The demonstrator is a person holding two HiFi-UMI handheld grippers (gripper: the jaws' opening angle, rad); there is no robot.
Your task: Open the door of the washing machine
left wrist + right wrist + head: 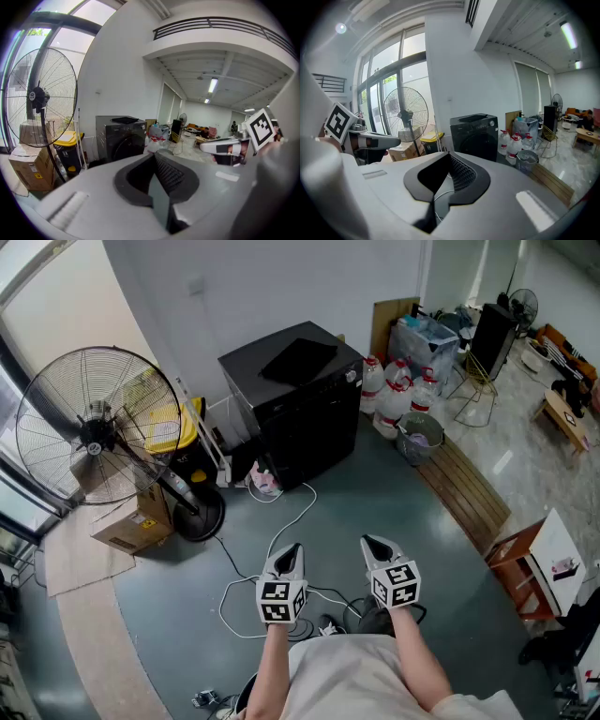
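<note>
Hovering at lower centre, left gripper [292, 551] and right gripper [374, 546] are closed, empty, well apart from the washing machine [302, 401].

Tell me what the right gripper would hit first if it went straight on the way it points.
Probably the washing machine, low on its front; the right gripper, shut, aims slightly down, so the floor before it may come first.

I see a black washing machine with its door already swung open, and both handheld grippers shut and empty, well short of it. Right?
Not quite: the door of the washing machine is shut, flush with the front, as the right gripper view shows. The rest holds: left gripper and right gripper are shut, empty, well short of it.
</note>
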